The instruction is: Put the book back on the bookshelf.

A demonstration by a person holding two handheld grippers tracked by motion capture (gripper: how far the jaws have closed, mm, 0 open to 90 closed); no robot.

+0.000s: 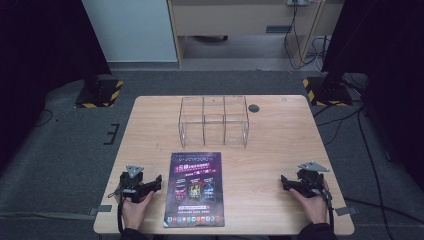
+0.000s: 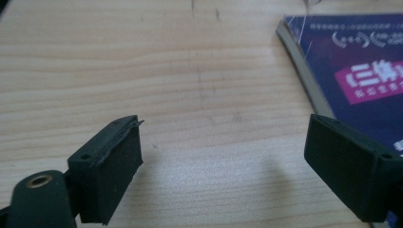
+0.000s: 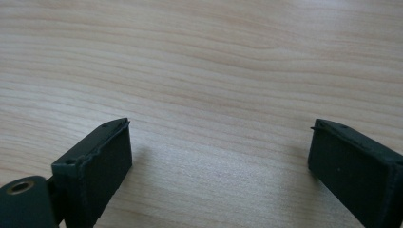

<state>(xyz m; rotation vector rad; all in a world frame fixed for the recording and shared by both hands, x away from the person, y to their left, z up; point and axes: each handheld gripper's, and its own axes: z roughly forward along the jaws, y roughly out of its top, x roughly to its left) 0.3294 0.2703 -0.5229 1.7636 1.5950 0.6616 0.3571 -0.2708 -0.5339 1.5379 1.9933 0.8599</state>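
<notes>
Your left gripper (image 1: pixel 156 182) rests low on the wooden table (image 1: pixel 280 145), just left of the purple magazine (image 1: pixel 194 189), which serves here as the reference. Your left hand (image 1: pixel 134 205) grips it from behind at the near edge, and a grey three-cornered plate sits on top. In the left gripper view its jaws stand wide apart with bare wood grain between them; they have hold of nothing. The right-hand jaw in that view lies over the magazine's (image 2: pixel 361 61) edge, though I cannot tell whether it touches the cover.

The magazine lies flat, centred near the front edge of the table, cover up, its long side running away from you. The cover is dark purple with a pink banner and white lettering too small to read.

Beyond the magazine, toward the far side of the table, stands a clear acrylic organizer (image 1: pixel 214 120) divided into compartments, well apart from the magazine. A small dark round grommet (image 1: pixel 254 108) sits in the tabletop just right of that organizer.

Your right gripper (image 1: pixel 284 182) rests on the table well to the right of the magazine, held by your right hand (image 1: pixel 314 202). In the right gripper view its jaws are spread wide over bare wood and grasp nothing.
</notes>
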